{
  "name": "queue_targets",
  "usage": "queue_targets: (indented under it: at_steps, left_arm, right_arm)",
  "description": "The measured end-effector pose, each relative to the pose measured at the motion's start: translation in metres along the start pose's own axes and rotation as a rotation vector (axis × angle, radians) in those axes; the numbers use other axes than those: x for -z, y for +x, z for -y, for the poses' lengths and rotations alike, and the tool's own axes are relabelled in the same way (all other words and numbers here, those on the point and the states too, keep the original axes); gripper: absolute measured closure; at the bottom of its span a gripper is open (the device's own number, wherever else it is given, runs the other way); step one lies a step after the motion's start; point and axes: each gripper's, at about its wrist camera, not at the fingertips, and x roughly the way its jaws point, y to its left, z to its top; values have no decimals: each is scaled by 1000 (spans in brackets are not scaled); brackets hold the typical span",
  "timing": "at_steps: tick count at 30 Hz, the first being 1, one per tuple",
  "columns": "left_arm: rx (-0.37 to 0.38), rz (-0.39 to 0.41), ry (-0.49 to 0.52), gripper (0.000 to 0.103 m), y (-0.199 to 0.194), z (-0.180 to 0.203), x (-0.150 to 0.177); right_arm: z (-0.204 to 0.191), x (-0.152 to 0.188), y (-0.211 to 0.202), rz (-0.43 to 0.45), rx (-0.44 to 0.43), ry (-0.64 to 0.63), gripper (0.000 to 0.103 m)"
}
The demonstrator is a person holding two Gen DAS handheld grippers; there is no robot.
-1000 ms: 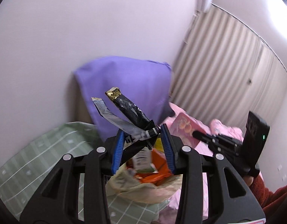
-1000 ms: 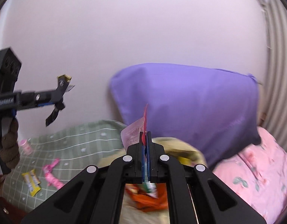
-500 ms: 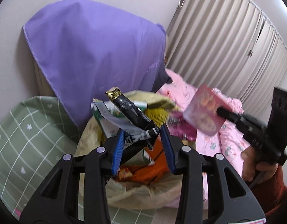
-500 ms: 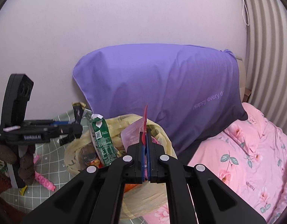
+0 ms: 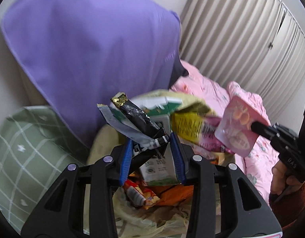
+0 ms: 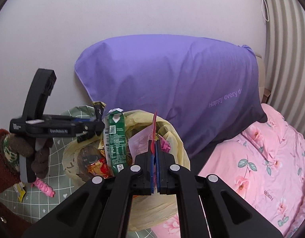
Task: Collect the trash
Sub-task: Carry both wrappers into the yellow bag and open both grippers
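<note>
My left gripper [image 5: 152, 140] is shut on a crumpled black and silver wrapper [image 5: 136, 119] with a gold end, held over the open yellow trash bag [image 5: 152, 224]. The bag [image 6: 176, 138] holds a green carton [image 6: 114, 136], orange packets and other wrappers. My right gripper [image 6: 154, 144] is shut on a pink pouch [image 6: 141, 140], seen edge-on, above the bag's right side. The pouch [image 5: 239, 127] shows flat in the left wrist view, right of the bag. The left gripper [image 6: 93, 125] also shows in the right wrist view at the bag's left rim.
A large purple pillow [image 6: 172, 83] leans on the wall behind the bag. A pink floral quilt [image 6: 261, 168] lies to the right, a green checked sheet [image 5: 23, 148] to the left. A pink wrapper [image 6: 43, 186] and a yellow wrapper [image 6: 20, 191] lie on the sheet. Curtains [image 5: 241, 39] hang at the right.
Both grippers have come down and closer to the trash bag with their wrappers still held. The left gripper now hangs over the bag's opening.
</note>
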Motion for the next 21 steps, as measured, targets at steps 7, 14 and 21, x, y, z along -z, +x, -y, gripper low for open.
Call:
queue_targets:
  at_steps: [7,14,21]
  left_arm:
    - [21,-60,28,68,15,18,11]
    - [30,-54,28,67,-3,26,18]
    - [34,-15,-6,54,-23,22,22]
  right_arm:
    - [5,3,25,-47,-16,10,99]
    - [0,3,38,-53,-37,3,99]
    - [6,3,40,-39,-14,15,97]
